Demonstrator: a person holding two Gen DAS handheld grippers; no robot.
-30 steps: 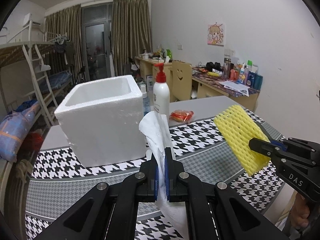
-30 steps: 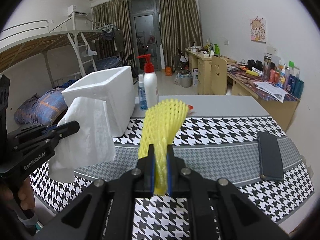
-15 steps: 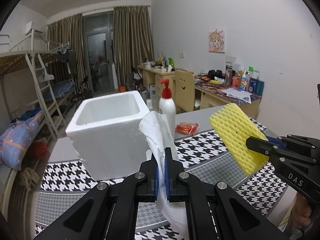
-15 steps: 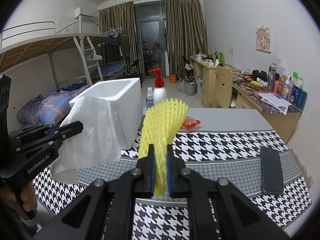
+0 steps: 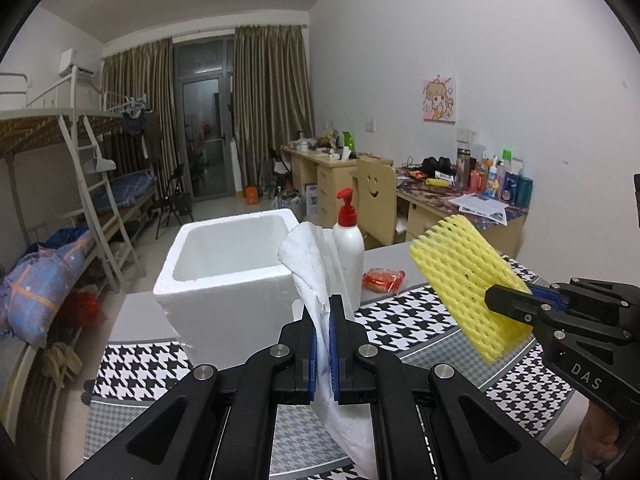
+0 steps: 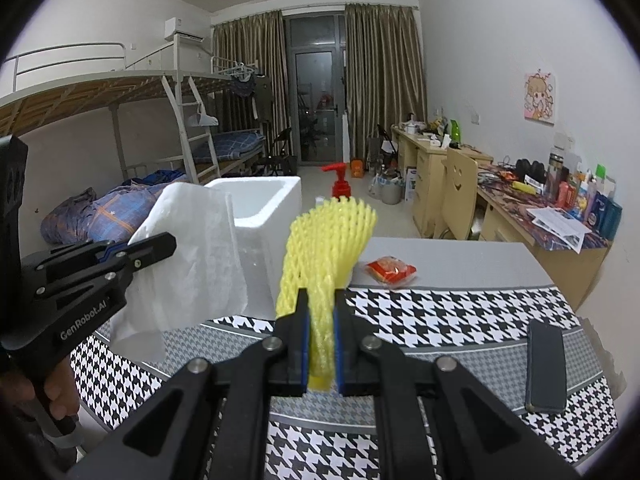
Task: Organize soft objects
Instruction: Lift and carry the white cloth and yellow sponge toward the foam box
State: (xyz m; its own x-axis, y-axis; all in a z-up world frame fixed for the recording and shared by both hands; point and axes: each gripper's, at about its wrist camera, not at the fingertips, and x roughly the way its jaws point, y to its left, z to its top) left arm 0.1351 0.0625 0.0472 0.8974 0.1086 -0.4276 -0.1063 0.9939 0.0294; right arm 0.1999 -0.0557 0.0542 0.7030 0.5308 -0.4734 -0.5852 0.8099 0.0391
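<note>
White tissue (image 5: 316, 264); yellow foam net (image 6: 328, 240); both aloft

Dorm-type room with white walls (image 5: 400, 60) and a pale tile floor (image 6: 356, 196). Brown curtains (image 5: 272, 100) frame a dark glass door (image 5: 204, 136). Metal bunk bed (image 6: 120, 96) on the left, cluttered wooden desks (image 6: 560, 224) on the right, cartoon poster (image 5: 439, 100) above.

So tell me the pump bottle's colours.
White pump bottle with a red pump; clearest in the left wrist view.
</note>
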